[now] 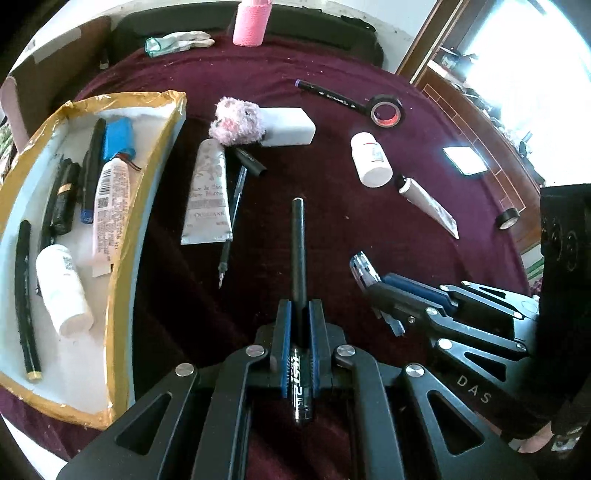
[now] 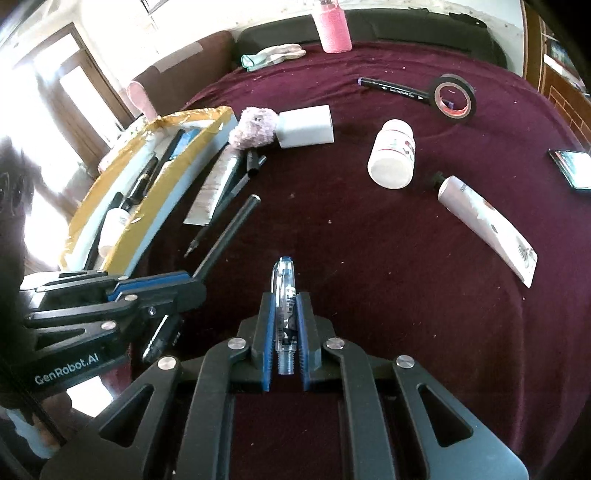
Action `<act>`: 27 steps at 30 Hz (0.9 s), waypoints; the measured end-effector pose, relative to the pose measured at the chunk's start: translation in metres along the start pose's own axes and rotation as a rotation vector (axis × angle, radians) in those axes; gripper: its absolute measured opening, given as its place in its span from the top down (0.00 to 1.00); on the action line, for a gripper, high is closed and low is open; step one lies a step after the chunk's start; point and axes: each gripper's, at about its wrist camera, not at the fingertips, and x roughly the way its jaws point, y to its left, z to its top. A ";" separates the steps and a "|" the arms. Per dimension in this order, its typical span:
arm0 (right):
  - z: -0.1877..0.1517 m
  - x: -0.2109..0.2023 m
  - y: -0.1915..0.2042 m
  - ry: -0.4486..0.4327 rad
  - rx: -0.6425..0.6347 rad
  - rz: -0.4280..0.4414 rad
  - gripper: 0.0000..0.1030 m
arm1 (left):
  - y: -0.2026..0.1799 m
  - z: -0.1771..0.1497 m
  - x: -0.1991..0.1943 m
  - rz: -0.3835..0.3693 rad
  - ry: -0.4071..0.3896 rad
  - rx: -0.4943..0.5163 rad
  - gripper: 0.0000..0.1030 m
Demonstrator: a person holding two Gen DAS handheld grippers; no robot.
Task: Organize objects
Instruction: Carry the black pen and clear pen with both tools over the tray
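In the left wrist view my left gripper [image 1: 300, 306] is shut on a black pen [image 1: 298, 251] that juts forward above the maroon cloth. To its left lies a gold-rimmed white tray [image 1: 147, 177] with pens, a tube, a white bottle and a blue battery pack inside. In the right wrist view my right gripper [image 2: 284, 299] is shut on a clear blue-clipped pen [image 2: 282, 275], also above the cloth. The left gripper [image 2: 194, 282] with its black pen [image 2: 231, 229] shows beside it, near the tray's [image 2: 166, 184] corner.
On the cloth lie a hand cream tube [image 1: 208, 195], a pink fluffy toy [image 1: 238, 122], a white block [image 1: 291, 125], a white bottle [image 2: 393, 155], a tape roll [image 2: 454, 98], a purple marker [image 2: 391, 88], a pale tube [image 2: 487, 229] and a phone [image 2: 574, 168]. A pink cup [image 2: 334, 27] stands at the back.
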 end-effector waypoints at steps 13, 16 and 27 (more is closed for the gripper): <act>0.015 -0.030 0.035 -0.071 -0.025 0.080 0.92 | 0.029 0.016 -0.058 -0.004 -0.097 -0.086 0.94; 0.024 -0.030 0.048 -0.079 -0.047 0.101 0.92 | 0.048 0.019 -0.073 0.017 -0.124 -0.119 0.94; 0.055 -0.010 0.103 -0.068 -0.129 0.195 0.91 | 0.106 0.020 -0.088 0.078 -0.155 -0.222 0.94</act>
